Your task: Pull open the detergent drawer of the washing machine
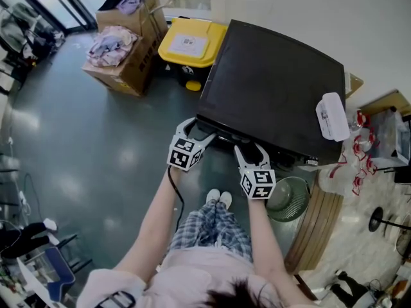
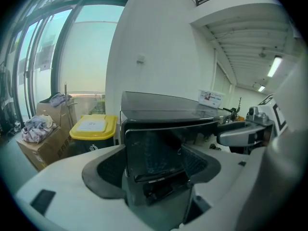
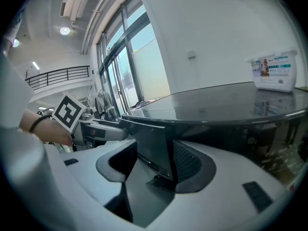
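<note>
A black washing machine (image 1: 270, 88) stands in front of me, seen from above. My left gripper (image 1: 196, 128) is at its front left corner. In the left gripper view my left gripper (image 2: 154, 163) has the dark drawer front (image 2: 154, 148) filling the gap between its pads, so it is shut on it. My right gripper (image 1: 252, 151) sits further right along the same front edge. In the right gripper view my right gripper (image 3: 155, 161) has its pads against both sides of a dark front panel (image 3: 153, 146). Each gripper shows in the other's view, right (image 2: 240, 134) and left (image 3: 98, 131).
A white detergent box (image 1: 332, 115) lies on the machine's top at the right. A yellow-lidded bin (image 1: 191, 45) and cardboard boxes of clothes (image 1: 122, 56) stand left of the machine. A green fan (image 1: 289, 197) and a wooden tabletop (image 1: 321, 217) are at my right. My feet (image 1: 219, 199) are close to the machine.
</note>
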Available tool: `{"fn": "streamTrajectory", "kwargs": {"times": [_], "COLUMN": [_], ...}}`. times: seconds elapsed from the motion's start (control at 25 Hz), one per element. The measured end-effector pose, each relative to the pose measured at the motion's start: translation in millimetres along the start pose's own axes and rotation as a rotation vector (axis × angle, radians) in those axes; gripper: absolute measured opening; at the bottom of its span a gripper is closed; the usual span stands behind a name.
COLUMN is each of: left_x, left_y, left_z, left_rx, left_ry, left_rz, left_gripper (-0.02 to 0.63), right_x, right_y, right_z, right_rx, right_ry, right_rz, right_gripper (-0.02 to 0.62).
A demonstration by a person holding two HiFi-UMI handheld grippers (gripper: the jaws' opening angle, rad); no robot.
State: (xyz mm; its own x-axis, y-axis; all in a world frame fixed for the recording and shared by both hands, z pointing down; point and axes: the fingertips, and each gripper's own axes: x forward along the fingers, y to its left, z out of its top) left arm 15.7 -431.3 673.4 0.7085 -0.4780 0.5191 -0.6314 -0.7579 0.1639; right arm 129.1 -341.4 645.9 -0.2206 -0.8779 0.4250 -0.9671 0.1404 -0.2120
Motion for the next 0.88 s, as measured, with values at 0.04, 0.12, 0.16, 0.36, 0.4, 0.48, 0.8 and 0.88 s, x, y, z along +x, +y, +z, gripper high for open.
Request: {"fn": "streamTrajectory", "kwargs": {"times": [0.04,0.12,0.16,0.36,0.4,0.48,0.8,0.88], "left_x": [0,0,0,0,1,1,-1,0], "left_y": [0,1,1,3,4,4,7,8], "left_z": [0,0,0,0,1,2,-1,-1], "left_rx": [0.001,0.008,0.014,0.018,0.021,0.027,0.049,0.051], "left_ry": [0.001,0.005,0.009,0.016,0.015,0.015,0.016,0.014], "left_rz": [-0.006,-0.020,-0.025,-0.024,-0.021,-0.019,-0.029,-0.030], "left_gripper": [0.364,0.364,0.362,0.328,0.327,0.324,0.291,0.288], "right_x": [1,4,5,6,7,8,7,8], "right_y": [0,2,2,0,-1,-3,-10,-10], "right_z": [0,0,1,-1,-1,1,0,0], "right_rx": [-0.003,-0.012,-0.016,-0.026,-0.031,-0.041,-0.075,-0.078], "right_ry": [0.002,0.005,0.006,0.013,0.018,0.026,0.043,0.044], "right_rz": [0.002,0.006,0.006,-0.003,-0.007,-0.020,-0.052,-0.056], "right_gripper": [0.247,0.238,0.238,0.229,0.222,0.199,0.123,0.121]}}
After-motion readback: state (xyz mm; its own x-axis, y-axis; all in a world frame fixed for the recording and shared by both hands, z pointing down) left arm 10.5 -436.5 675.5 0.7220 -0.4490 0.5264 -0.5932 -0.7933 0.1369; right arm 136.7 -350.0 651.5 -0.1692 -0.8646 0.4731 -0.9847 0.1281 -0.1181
